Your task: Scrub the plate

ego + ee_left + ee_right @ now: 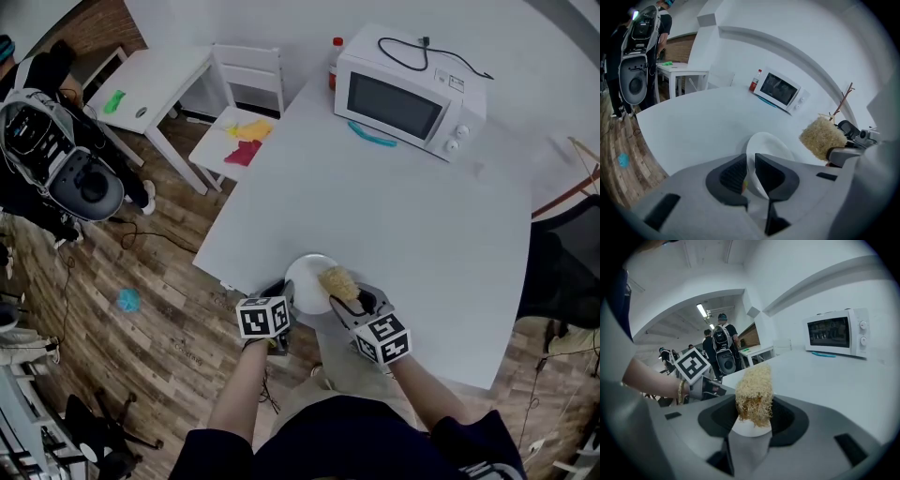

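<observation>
The plate (307, 281) was round, plain white and glossy, with a shallow bowl and a low raised rim. It sat at the near edge of the white tabletop (422, 234), well apart from the microwave (408, 94) at the far side. In the head view its near rim reached the tabletop's edge, just in front of the person. Being round, it had no long axis. Its open face was turned up, and I could not tell whether it lay flat or was tipped slightly.

The left tool (284, 298) was clamped on the plate's near-left rim. In the left gripper view the thin white rim stood on edge between the 2 dark pads, with the pads pressed to it on both sides.

The right tool (361, 302) was clamped on a scrubber (337, 281), a straw-coloured, fibrous, oblong pad. Its base was pinched between the jaws and its free end stuck out beyond them. Its long axis ran along the tool's own line, which in the head view went from lower right up toward the plate's middle. There it overlapped the plate's right part. In the left gripper view a gap showed between the scrubber and the plate.
</observation>
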`<state>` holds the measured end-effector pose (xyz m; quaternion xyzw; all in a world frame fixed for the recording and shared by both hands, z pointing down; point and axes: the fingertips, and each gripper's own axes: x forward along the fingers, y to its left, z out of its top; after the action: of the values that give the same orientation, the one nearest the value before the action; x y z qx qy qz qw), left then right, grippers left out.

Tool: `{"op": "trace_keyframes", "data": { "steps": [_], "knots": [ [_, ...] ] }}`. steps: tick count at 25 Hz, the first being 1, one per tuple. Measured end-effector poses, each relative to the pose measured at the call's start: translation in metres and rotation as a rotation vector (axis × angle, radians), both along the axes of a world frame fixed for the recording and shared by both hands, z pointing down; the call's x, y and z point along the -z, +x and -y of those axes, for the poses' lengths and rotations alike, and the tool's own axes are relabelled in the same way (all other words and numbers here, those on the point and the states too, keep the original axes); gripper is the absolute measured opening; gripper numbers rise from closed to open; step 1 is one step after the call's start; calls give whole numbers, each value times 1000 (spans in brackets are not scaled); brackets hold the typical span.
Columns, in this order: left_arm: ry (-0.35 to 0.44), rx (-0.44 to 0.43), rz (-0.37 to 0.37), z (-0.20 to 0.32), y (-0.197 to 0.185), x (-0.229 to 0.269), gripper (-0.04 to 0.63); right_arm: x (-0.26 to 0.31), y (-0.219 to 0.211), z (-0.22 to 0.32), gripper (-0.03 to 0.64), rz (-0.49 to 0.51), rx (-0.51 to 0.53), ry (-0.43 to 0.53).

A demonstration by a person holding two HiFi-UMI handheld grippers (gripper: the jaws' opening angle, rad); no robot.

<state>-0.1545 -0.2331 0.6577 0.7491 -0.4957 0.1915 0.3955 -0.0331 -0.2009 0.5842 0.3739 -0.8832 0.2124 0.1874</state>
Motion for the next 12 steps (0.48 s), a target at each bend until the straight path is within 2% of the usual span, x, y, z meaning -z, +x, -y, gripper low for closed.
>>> {"op": "trace_keyframes", "data": {
  "steps": [7, 12],
  "knots": [
    [48, 26, -15, -7, 3, 19, 54, -16, -17, 28, 179, -83, 61, 48],
    [75, 32, -3, -9, 2, 26, 51, -31, -26, 43, 179, -135, 71, 47]
  ]
}}
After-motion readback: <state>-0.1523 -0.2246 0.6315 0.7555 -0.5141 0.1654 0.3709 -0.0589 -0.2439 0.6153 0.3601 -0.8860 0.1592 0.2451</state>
